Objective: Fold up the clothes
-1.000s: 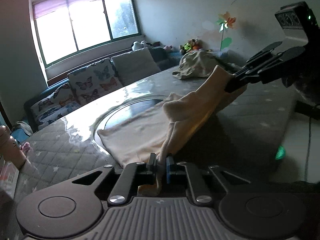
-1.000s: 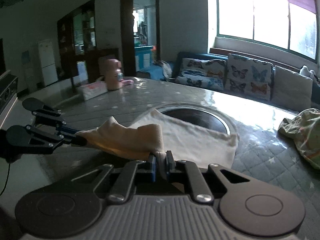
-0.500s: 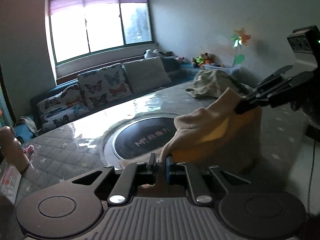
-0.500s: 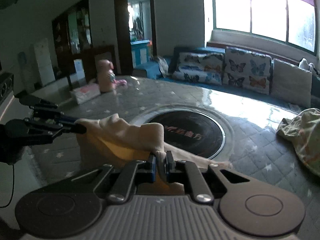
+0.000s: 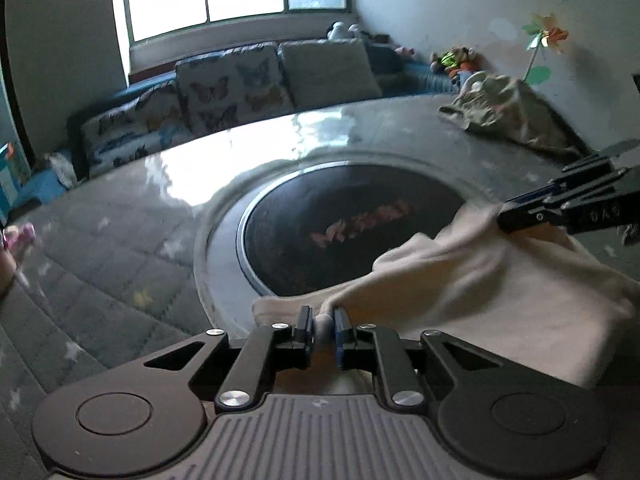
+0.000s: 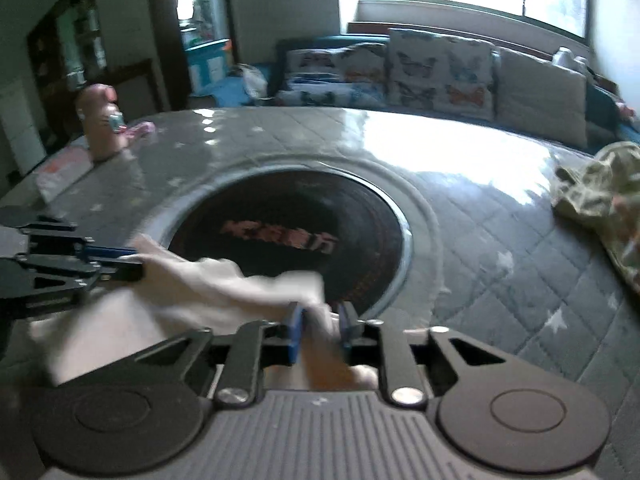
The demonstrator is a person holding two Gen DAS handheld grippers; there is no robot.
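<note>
The left gripper (image 5: pixel 323 326) pinches a bunched edge of the cream garment (image 5: pixel 472 280) between nearly closed fingers; the right gripper (image 6: pixel 320 326) has cloth between wider-set fingers, its hold seemingly looser though blur obscures it; the garment hangs between them at the near edge of the quilted table (image 6: pixel 500 240), beside its dark round inset (image 6: pixel 292 236); a camouflage garment (image 6: pixel 600 192) lies far right.

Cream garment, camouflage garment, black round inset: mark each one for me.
cream garment (image 5: pixel 472 280), left wrist view, on its draped middle.
camouflage garment (image 6: pixel 600 196), right wrist view, on its bunched top.
black round inset (image 6: pixel 288 216), right wrist view, on its centre.
</note>
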